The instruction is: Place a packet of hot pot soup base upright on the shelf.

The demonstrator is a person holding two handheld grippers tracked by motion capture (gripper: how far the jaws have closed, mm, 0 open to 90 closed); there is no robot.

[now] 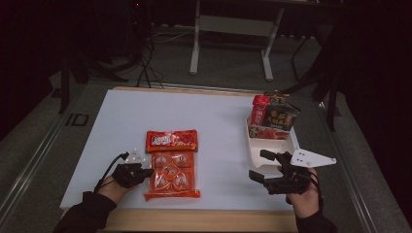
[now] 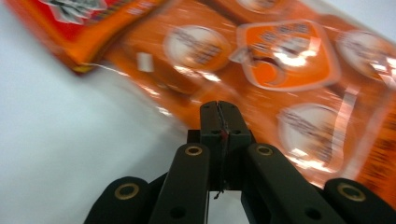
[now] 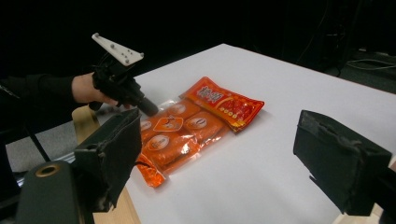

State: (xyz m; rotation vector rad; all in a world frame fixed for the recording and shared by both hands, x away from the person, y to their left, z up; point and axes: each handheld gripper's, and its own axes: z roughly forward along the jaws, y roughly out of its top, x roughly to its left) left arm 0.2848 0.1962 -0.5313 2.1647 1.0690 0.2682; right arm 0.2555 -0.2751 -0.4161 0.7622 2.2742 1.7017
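Orange pack (image 1: pixel 172 175): flat on white desk (image 1: pixel 121 126), near its front edge. Red pack (image 1: pixel 172 140): just behind orange pack. Left tool (image 1: pixel 148 172): jaws closed, empty, tip at orange pack's left edge. Right tool (image 1: pixel 256 167): jaws wide open, empty, well right of orange pack, beside white tray (image 1: pixel 291 143) of snack packets.

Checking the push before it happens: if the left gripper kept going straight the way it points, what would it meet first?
Most likely the orange snack pack: the left gripper, jaws shut, points right at its near edge. Whether the tips already touch it is unclear.
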